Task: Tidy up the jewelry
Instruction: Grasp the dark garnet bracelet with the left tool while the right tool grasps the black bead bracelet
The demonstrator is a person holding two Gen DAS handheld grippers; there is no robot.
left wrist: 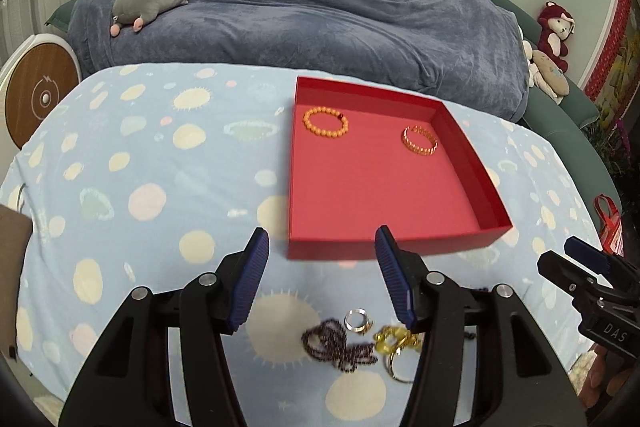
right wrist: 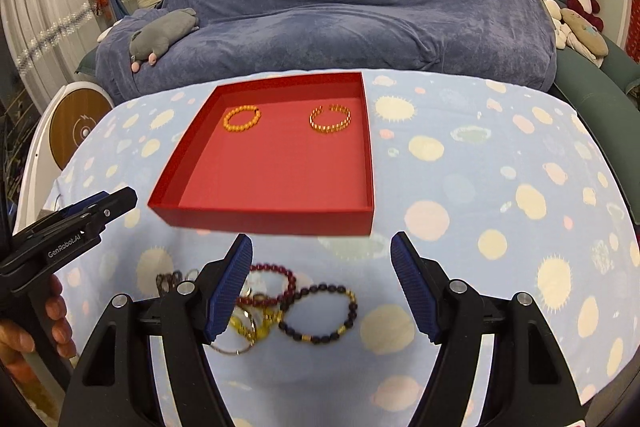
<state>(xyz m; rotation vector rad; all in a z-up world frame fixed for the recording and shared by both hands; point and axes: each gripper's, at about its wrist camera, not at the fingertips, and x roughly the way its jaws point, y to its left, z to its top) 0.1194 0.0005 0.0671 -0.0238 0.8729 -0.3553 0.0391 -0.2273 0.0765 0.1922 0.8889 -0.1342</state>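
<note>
Both my grippers hang empty over the near edge of the spotted tablecloth (right wrist: 460,163). My left gripper (left wrist: 322,281) is spread wide, and my right gripper (right wrist: 322,287) is spread wide too, nothing between the pads of either.

Under them, near the cloth's front edge, sits the loose jewelry pile: a dark bead bracelet (right wrist: 320,315), a maroon bead bracelet (right wrist: 272,283) overlapping it, a gold chain piece (left wrist: 394,339), a silver ring (left wrist: 356,319) and a dark purple bead strand (left wrist: 340,345). All touching or tangled; some is hidden behind my fingers.

Risk, as I judge it: grabbing one piece drags its neighbours along, since the strands overlap. The small ring may slip from the ribbed pads or get pushed along the cloth. Soft cloth could bunch under a low pinch.

Further back, mid-cloth, the red tray (right wrist: 172,215) stands open. Inside, at its far edge: an orange bead bracelet (right wrist: 242,119) toward the left corner, a gold cuff bracelet (right wrist: 330,119) toward the right, well apart. The rest of the tray floor is bare.
</note>
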